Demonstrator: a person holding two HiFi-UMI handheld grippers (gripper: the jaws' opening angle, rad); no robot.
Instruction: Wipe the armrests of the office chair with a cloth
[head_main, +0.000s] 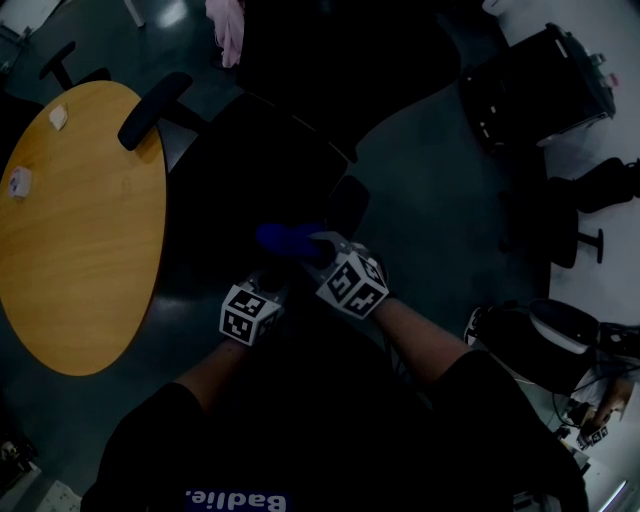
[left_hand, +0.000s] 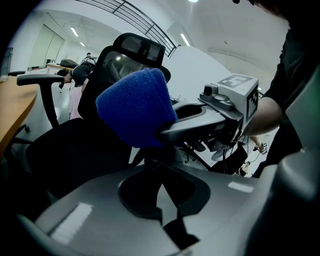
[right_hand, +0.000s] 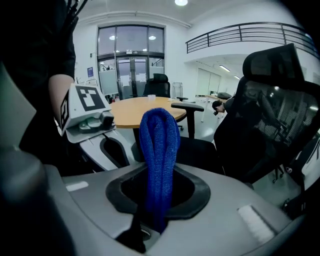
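A folded blue cloth stands up from my right gripper, whose jaws are shut on it. In the head view the cloth hangs over the dark seat of the black office chair, with the right gripper behind it. My left gripper is just left of it, jaws shut and empty. The left gripper view has the cloth straight ahead, held by the right gripper. One armrest lies at the far left by the table, the other just beyond the cloth.
A round wooden table with small white items stands left of the chair. A pink garment hangs at the back. A black case and other chair parts are at the right. The floor is dark grey.
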